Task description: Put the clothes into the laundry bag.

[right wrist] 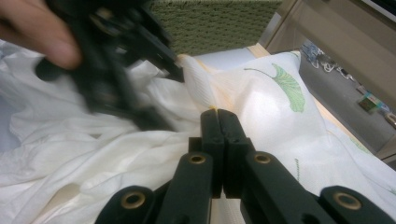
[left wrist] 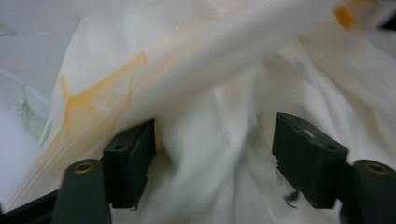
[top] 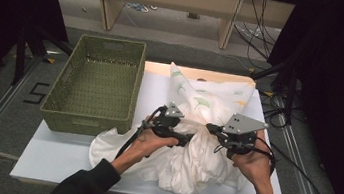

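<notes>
A white cloth [top: 191,165] printed with green and orange leaves lies bunched on the white table [top: 51,157]. My left gripper [top: 188,139] points right into the pile. In the left gripper view its jaws [left wrist: 212,140] stand wide apart, with folds of the cloth [left wrist: 210,70] between and beyond them and no pad pressing. My right gripper [top: 208,128] points left, and its jaws [right wrist: 219,114] are shut on a ridge of the cloth [right wrist: 271,107], which stretches off towards the blurred left gripper [right wrist: 107,60].
A green woven basket [top: 96,82] stands on the table's left half, its wall [right wrist: 210,23] just behind the cloth. A wooden strip runs along the table's far edge. Cables trail from both grippers. Dark stands and floor surround the table.
</notes>
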